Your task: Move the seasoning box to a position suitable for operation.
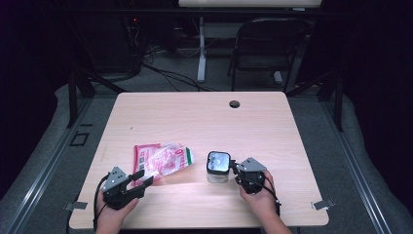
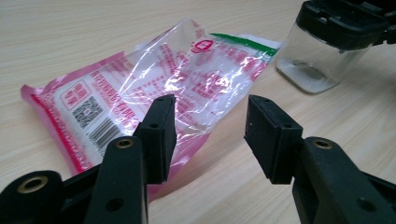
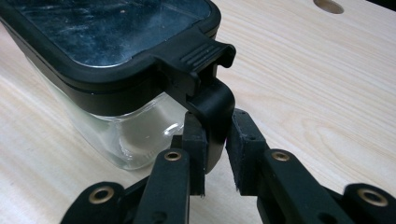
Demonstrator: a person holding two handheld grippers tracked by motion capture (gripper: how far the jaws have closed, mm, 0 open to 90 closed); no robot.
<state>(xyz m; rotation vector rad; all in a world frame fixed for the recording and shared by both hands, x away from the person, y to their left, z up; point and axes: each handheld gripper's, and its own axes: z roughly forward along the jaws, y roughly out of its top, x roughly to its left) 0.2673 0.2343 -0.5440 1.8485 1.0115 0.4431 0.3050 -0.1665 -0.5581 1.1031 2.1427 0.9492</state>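
A clear plastic bag with pink and red print (image 1: 163, 158) lies flat on the wooden table (image 1: 204, 122), left of centre near the front. To its right stands a small clear jar with a black lid (image 1: 218, 165). My left gripper (image 1: 143, 176) is open just in front of the bag's near edge. In the left gripper view its jaws (image 2: 210, 126) stand apart over the bag (image 2: 140, 79), with nothing between them, and the jar (image 2: 322, 51) is at the upper right. My right gripper (image 1: 234, 168) is at the jar's right side. It (image 3: 215, 126) is shut on the lid's black latch (image 3: 205, 88).
A round cable hole (image 1: 234, 104) sits near the table's far edge. Beyond the table are a folding chair (image 1: 265, 48), a white desk leg (image 1: 201, 48) and cables on the floor. Bare tabletop stretches behind the bag and jar.
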